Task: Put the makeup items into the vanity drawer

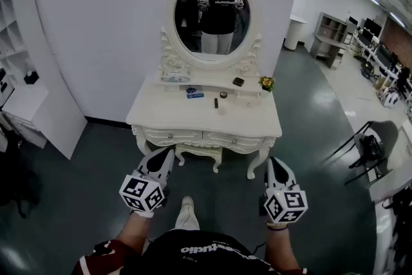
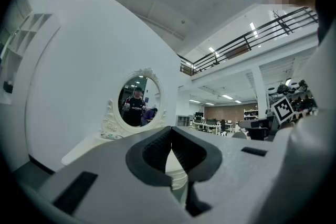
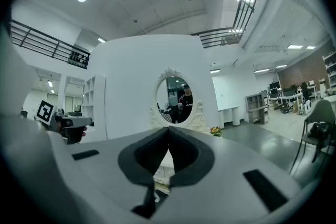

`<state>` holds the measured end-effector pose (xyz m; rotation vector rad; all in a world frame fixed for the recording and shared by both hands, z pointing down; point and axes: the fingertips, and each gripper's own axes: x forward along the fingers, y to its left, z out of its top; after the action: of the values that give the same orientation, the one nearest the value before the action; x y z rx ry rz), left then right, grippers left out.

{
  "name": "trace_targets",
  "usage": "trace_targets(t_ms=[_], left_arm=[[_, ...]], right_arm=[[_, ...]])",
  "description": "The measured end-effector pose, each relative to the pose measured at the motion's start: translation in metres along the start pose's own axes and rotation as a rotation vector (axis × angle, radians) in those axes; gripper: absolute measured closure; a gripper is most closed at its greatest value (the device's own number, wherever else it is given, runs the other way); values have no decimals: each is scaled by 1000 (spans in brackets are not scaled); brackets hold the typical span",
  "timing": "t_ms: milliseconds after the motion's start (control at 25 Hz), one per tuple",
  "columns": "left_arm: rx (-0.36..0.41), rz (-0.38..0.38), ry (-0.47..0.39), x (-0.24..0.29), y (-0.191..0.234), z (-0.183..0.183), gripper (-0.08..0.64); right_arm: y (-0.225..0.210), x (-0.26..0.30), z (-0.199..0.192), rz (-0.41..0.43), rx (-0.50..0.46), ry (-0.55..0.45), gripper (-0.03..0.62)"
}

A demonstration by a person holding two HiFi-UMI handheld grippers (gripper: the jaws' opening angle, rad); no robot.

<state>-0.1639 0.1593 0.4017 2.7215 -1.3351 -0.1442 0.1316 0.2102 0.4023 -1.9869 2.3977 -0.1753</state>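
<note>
1. Left gripper (image 1: 168, 151) and right gripper (image 1: 273, 161) are both empty, jaws pressed together, held level and well short of the bench (image 1: 154, 114).
2. Makeup items lie on the bench top, ahead of and between the two grippers: a blue packet (image 1: 195, 93), a dark compact (image 1: 238, 82) and a small dark pot (image 1: 223, 94) (all too small to name surely).
3. Ahead of the left gripper, the vanity drawer (image 1: 168, 135) looks closed, as does its neighbour (image 1: 233, 140).
4. Judging from this, nothing is done yet. Approaching, opening a drawer and moving each item in all remain.
</note>
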Motion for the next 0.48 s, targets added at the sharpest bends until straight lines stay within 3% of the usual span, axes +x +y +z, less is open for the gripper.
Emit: trace_targets(t_ms=[480], left_arm=[[-1,7,4,-2,-10,-4,554]], right_arm=[[-2,-2,1,12,-14,1,598]])
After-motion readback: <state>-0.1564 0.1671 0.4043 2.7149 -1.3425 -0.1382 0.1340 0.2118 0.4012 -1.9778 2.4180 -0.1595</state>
